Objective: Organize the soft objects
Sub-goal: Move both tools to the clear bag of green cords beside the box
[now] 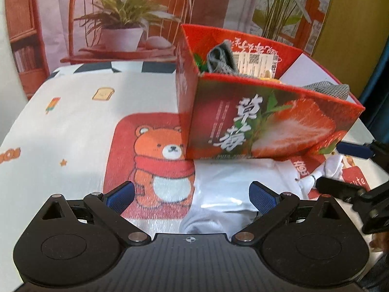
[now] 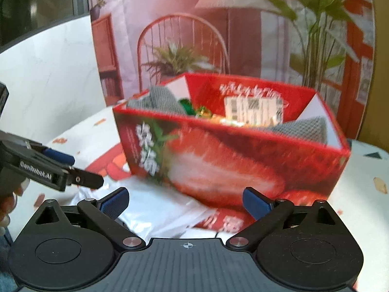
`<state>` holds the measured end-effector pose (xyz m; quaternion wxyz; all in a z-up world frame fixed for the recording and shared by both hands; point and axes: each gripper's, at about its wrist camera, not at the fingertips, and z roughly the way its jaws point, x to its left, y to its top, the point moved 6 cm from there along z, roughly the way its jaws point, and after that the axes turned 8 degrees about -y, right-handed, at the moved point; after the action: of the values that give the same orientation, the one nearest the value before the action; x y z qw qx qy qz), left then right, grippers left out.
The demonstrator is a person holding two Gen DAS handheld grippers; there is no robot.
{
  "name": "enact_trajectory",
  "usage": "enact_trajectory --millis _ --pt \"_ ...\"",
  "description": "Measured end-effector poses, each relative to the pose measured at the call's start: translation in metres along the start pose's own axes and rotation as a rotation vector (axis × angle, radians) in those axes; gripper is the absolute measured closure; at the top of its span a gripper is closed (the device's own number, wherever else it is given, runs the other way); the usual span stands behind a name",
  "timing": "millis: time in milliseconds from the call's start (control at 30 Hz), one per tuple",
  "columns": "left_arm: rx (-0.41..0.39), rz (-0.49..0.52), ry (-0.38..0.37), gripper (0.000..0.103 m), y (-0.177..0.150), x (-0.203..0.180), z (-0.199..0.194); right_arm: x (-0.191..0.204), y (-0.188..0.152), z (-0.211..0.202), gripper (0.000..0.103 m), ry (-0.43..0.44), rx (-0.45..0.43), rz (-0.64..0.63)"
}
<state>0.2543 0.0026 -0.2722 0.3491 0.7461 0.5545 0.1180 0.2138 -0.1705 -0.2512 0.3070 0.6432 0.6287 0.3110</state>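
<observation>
Both claws, left [image 1: 192,196] & right [image 2: 186,202], gape empty over white bagged cloth [image 1: 226,189] by box [image 1: 267,121] at bench front: prob. light, floppy, slick—pinch mid-fold.

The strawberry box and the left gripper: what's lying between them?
A white plastic-wrapped soft bundle lies on the bear tablecloth, between the strawberry box and the open left gripper. The left wrist view shows it.

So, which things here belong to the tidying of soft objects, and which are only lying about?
Belonging to the job:
- white soft item in clear plastic wrap
- red strawberry-printed cardboard box
- grey knitted cloths in the box

Only lying about:
- bear-printed tablecloth
- room-scene backdrop
</observation>
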Motion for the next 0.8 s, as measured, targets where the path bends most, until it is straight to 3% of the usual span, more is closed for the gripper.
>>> enact_trajectory --millis 500,800 --pt "-0.046 -0.041 0.005 0.005 -0.003 0.011 -0.007 0.032 -0.037 0.037 0.021 0.056 0.091 -0.169" --pt "-0.071 -0.030 -0.042 0.029 0.000 0.008 -0.008 0.028 -0.025 0.037 0.044 0.101 0.064 -0.141"
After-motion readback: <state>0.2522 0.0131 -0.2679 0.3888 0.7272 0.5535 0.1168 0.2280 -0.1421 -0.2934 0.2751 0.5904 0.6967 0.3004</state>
